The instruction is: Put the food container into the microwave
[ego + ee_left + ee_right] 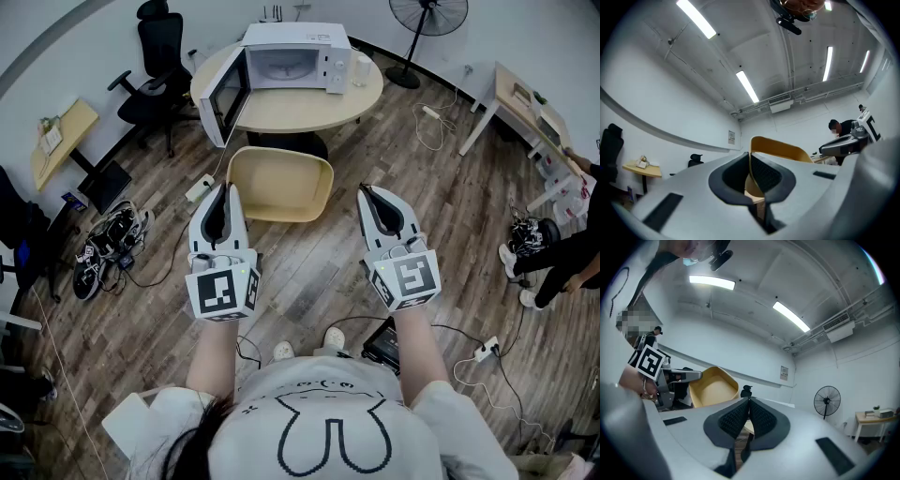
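Tan, shallow, thin-walled food container [281, 185] hangs short of the open white microwave [292, 58] on the round wooden worktop [309, 111]. Left gripper [225, 189] pinches its left rim. Right gripper [368, 191] closed on nothing, near the right rim. Probably light and flexible, so grip the opposite rim too.

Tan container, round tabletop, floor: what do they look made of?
The food container looks like moulded pulp or matte plastic: tan, dull, thin-walled, rounded corners; which one is unclear. The tabletop looks like light wood or laminate: smooth, even pale tone. The floor is wood-look planks with grain and seams showing; real wood or vinyl, can't tell.
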Motion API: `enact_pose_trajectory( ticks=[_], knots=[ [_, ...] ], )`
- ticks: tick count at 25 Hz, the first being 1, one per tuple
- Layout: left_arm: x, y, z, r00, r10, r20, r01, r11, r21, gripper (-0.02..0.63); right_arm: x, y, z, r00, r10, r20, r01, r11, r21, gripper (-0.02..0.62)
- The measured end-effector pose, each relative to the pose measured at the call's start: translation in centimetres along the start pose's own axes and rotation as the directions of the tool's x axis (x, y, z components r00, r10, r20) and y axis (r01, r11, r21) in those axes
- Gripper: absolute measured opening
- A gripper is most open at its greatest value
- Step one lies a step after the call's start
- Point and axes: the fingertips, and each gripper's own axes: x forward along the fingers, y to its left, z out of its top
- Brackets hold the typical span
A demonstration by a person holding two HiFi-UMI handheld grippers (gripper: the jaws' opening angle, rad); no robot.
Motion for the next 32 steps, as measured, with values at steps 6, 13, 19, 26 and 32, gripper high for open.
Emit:
enact_pose_trajectory(
  ticks=[6,13,19,26,32],
  knots=[
    [-1.7,1.6,0.1,1.0,-0.027,0.012,0.027,1.0,-0.01,0.018,-0.2,2.7,0.8,1.0,-0.028,0.006,0.028,1.0,-0.011,0.029],
    [-2.6,3.0,0.6,0.999,-0.027,0.037,0.027,1.0,-0.008,0.018,-0.3,5.0,1.3,0.999,-0.033,0.016,0.034,0.998,-0.057,0.029],
    [-0.4,3.4,0.5,0.999,-0.023,0.048,0.023,1.0,0.003,0.018,1.8,3.5,1.4,0.999,-0.043,0.03,0.045,0.997,-0.061,0.031],
    [5.5,3.8,-2.1,0.999,0.005,0.033,-0.005,1.0,0.02,0.018,7.2,-0.5,-1.4,0.999,-0.02,0.044,0.021,0.999,-0.03,0.031],
    [13.4,3.9,-4.9,0.999,0.038,0.015,-0.038,0.999,0.027,0.018,14.0,-6.1,-4.1,0.999,0.009,0.053,-0.008,1.0,-0.012,0.031]
  ],
)
